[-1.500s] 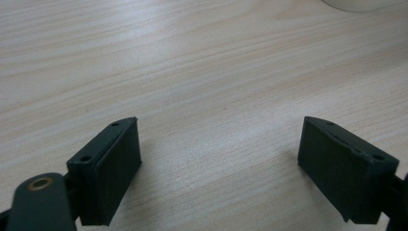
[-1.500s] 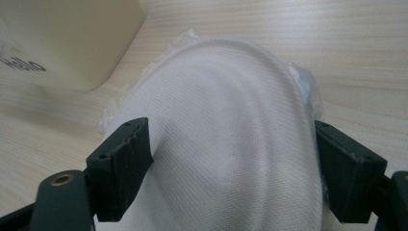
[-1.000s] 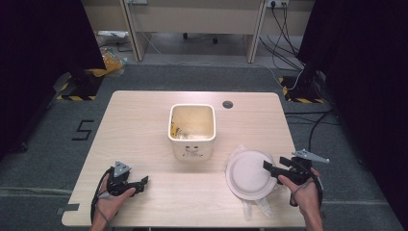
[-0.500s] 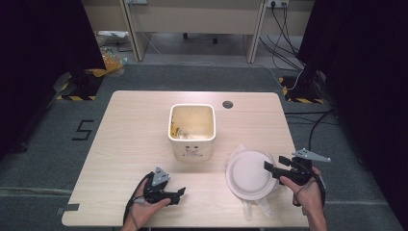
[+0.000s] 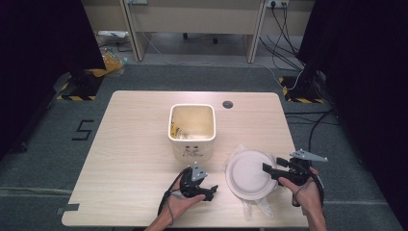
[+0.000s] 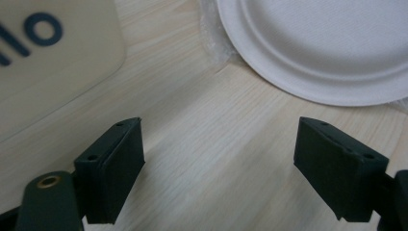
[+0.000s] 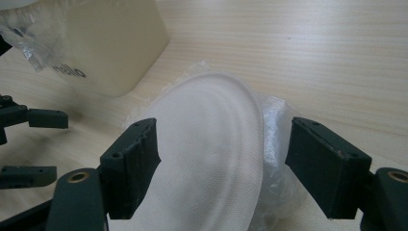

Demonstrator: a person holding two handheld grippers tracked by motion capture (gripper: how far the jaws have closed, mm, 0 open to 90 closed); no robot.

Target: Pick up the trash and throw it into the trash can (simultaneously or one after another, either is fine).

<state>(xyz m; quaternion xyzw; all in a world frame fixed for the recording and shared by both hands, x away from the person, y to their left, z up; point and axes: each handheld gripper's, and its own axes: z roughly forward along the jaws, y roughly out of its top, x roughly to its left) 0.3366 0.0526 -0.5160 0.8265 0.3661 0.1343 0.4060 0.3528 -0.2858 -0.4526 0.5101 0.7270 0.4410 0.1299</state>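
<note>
- Paper plate (image 5: 250, 174) sits on crinkled clear plastic wrap (image 5: 257, 208), near table (image 5: 134, 144) front edge, right of the bin (image 5: 191, 131).
- Judged light, thin, easily bent; wrap looks slippery. Best hold: the raised rim.
- Right gripper (image 5: 268, 169) jaws apart, straddling the plate's right rim, having just narrowed slightly; not pressing.
- Left gripper (image 5: 210, 190) jaws apart, empty, just left of the plate.

A pale wooden desk (image 5: 130, 144) stands on grey carpet. A cream bin (image 5: 191, 131) sits near its middle. Toward the front right edge, a white paper plate (image 5: 248, 174) lies on crinkled clear plastic (image 5: 257, 208).
</note>
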